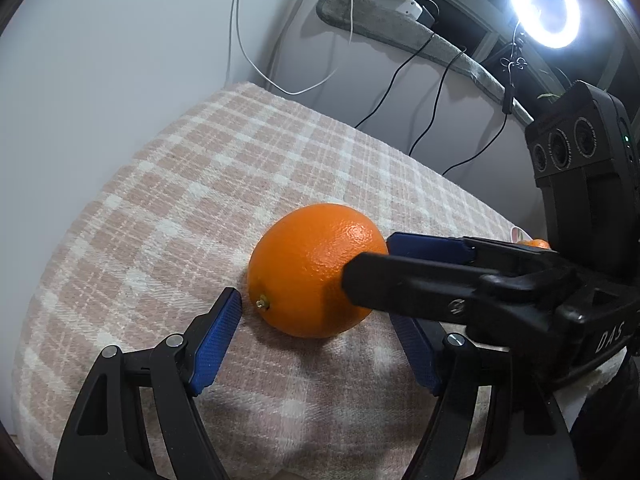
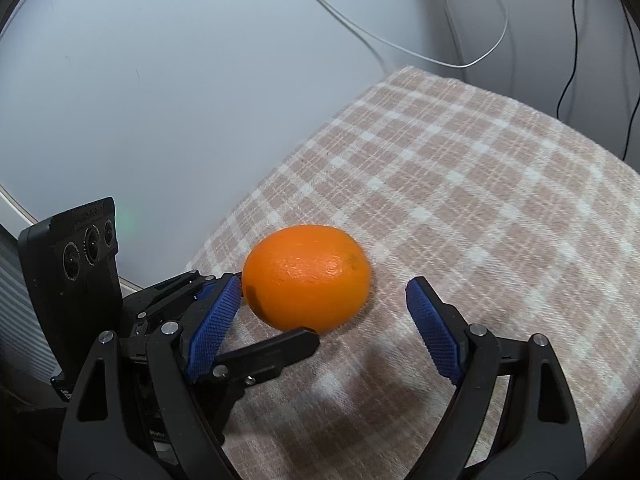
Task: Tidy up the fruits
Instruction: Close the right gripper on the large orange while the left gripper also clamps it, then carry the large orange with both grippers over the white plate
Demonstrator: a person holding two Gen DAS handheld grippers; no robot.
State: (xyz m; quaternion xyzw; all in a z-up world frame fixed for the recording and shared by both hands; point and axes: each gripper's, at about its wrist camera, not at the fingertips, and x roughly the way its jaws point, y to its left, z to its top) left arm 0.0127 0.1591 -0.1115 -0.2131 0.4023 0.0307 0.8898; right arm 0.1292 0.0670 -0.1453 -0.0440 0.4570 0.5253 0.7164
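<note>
Two grippers angle down at one orange (image 1: 316, 270) lying on the plaid cloth (image 1: 200, 184): left gripper (image 1: 320, 344) spread wide, orange just ahead between its blue pads, neither pad pressing. Right gripper (image 2: 324, 320) also wide apart, crossing from the left gripper's right side; its left pad sits at the orange's skin, contact uncertain. Behind the right gripper's body a second orange fruit (image 1: 534, 244) is mostly hidden.

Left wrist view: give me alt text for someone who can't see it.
An orange lies on a pink-and-white checked cloth between the open blue-padded fingers of the left gripper. The right gripper reaches in from the right, its fingers at the orange. A ring light glows top right.
</note>
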